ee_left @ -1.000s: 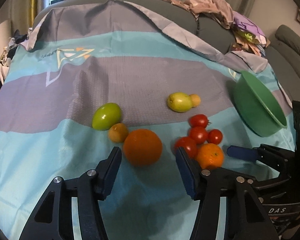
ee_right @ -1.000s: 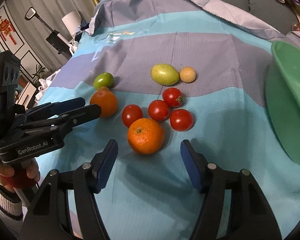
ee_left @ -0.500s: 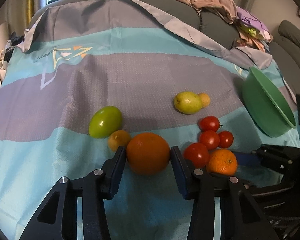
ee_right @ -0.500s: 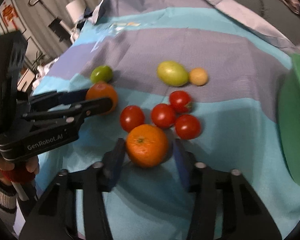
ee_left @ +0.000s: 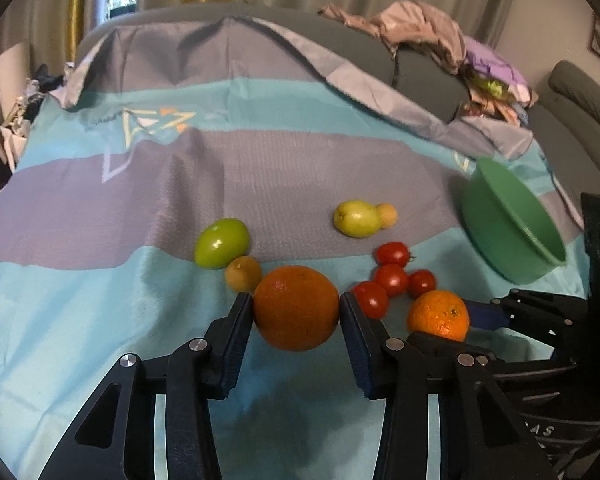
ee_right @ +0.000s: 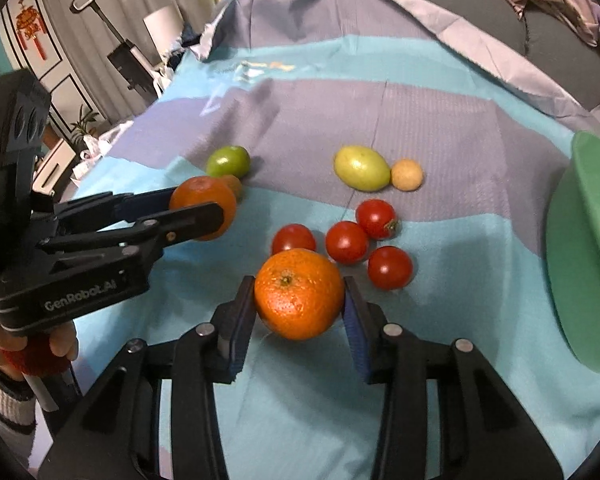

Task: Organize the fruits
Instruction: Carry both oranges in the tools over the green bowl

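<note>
A big dark orange (ee_left: 296, 300) sits between the pads of my left gripper (ee_left: 296, 309), which is shut on it. A smaller bright orange (ee_right: 300, 292) is pinched by my right gripper (ee_right: 300, 302); its jaws are still closing and both pads press the peel. Both oranges hang just above the teal and grey cloth (ee_left: 100, 320). In the right wrist view the left gripper (ee_right: 200, 208) with its orange (ee_right: 202, 194) is at the left. Behind lie several red tomatoes (ee_right: 346, 242), a green tomato (ee_left: 221, 242), a small brownish fruit (ee_left: 243, 273), a yellow-green fruit (ee_left: 356, 219) and a small yellow fruit (ee_left: 387, 215).
A green bowl (ee_left: 512, 220) stands tilted at the right edge of the cloth, seen large in the right wrist view as the bowl (ee_right: 580, 260). A pile of clothes (ee_left: 440, 40) lies on the grey sofa behind. A person's hand (ee_right: 28, 356) holds the left gripper's handle.
Both grippers went from wide open around their oranges to shut on them. Both oranges have since risen a little off the cloth.
</note>
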Demonstrator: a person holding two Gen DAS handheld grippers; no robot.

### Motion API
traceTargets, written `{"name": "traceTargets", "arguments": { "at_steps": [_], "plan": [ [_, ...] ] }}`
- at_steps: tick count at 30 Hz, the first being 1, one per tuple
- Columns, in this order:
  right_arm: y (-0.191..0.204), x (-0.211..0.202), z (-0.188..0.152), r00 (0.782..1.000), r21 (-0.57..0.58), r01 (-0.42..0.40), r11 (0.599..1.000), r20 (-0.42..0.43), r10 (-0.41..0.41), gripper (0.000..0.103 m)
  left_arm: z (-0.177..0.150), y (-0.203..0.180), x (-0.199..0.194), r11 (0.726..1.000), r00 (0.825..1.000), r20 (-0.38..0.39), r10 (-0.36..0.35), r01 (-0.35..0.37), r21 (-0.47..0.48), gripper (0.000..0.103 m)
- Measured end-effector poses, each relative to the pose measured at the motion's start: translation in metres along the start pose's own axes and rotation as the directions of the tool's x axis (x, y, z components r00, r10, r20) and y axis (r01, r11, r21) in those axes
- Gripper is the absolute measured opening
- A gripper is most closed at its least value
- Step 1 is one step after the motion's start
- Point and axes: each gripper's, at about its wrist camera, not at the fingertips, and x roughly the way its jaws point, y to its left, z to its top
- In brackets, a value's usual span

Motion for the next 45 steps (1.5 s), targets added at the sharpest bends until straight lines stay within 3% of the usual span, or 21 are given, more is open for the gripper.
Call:
{"name": "traceTargets", "arguments": {
  "at_steps": [12, 27, 35, 45],
  "plan": [
    [0.008, -0.056, -0.034, 0.997, 0.015, -0.027, 1.000, 0.077, 0.026, 0.042, -0.011, -0.018, -0.056, 1.000, 0.997, 0.078, 0.015, -0.016, 0.008, 0.044],
    [0.001, -0.095, -0.050, 0.982, 0.028, -0.018, 0.999, 0.190, 0.013, 0.042, -0.014, -0.061, -0.080, 0.996, 0.993, 0.115, 0.002, -0.013, 0.094, 0.044],
    [-0.028, -0.119, -0.053, 0.966, 0.115, -0.007, 0.993, 0.256, -0.023, 0.042, 0.003, -0.096, -0.080, 0.985, 0.989, 0.139, -0.053, 0.029, 0.172, 0.044],
    [-0.084, -0.139, -0.066, 0.944, 0.258, 0.066, 0.964, 0.298, -0.144, 0.042, 0.031, -0.153, -0.042, 0.951, 0.980, 0.102, -0.171, 0.137, 0.277, 0.044]
  ]
}}
